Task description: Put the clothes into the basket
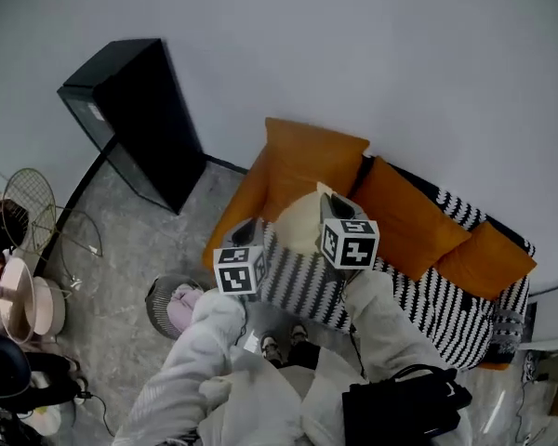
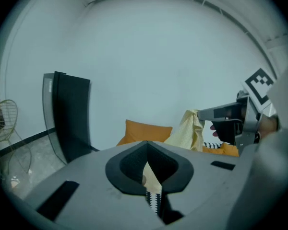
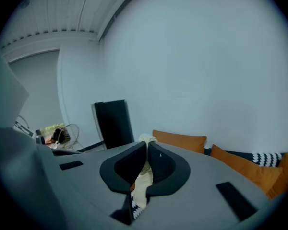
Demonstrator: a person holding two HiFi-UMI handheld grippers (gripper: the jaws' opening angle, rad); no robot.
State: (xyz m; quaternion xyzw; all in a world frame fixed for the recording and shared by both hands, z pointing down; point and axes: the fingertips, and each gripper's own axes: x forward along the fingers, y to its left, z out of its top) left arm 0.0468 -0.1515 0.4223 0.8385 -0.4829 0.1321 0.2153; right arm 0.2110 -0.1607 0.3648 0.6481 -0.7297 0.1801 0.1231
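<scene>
Cream-yellow garment [image 1: 300, 223] is held up between the two grippers, above the near edge of the sofa [image 1: 428, 295] with its black-and-white striped cover. The left gripper [image 1: 245, 232] has its jaws closed on one edge of it; its own view shows a fold of the pale fabric pinched in the slit between the pads. The right gripper [image 1: 333, 204] is clamped just as narrowly on the other edge, with fabric bunched between its jaws and trailing below them.

Both arms, in pale sleeves [image 1: 200, 342], reach forward side by side from the near edge of the head view. The grippers point away from the person and slightly down, the right one a little farther out than the left.

Orange cushions [image 1: 312, 161] lean along the sofa's far side. The basket [image 1: 158, 295] stands on the floor to the left, by the left forearm, with a pink cloth [image 1: 181, 305] in it. A black cabinet [image 1: 135, 119] stands farther left against the wall.
</scene>
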